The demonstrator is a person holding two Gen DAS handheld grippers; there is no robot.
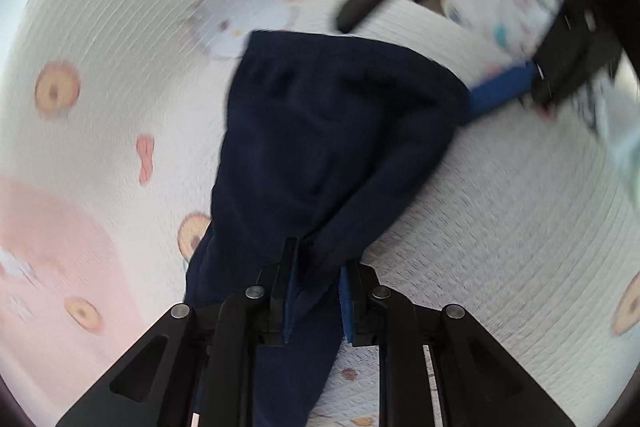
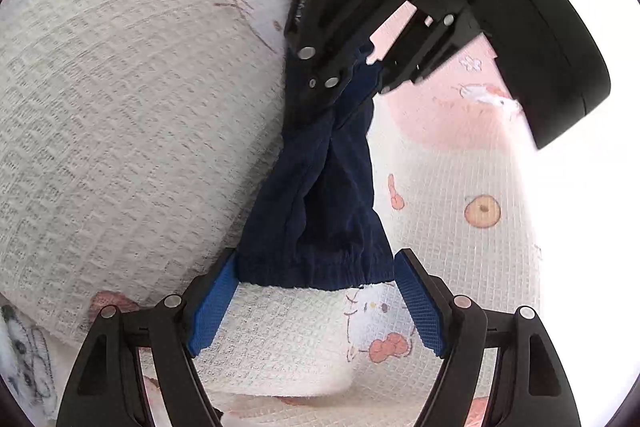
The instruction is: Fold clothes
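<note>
Left claw (image 1: 316, 291) pinching navy garment (image 1: 320, 131); right claw (image 2: 316, 291) spread, apparently touching waistband.

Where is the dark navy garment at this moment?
In both wrist views the navy garment stretches across the cartoon-print blanket, one end pinched in the left gripper, its elastic hem between the open right gripper fingers.

Probably a home bedroom (blurred view): cartoon-printed waffle blanket (image 2: 100, 99) covers everything.
</note>
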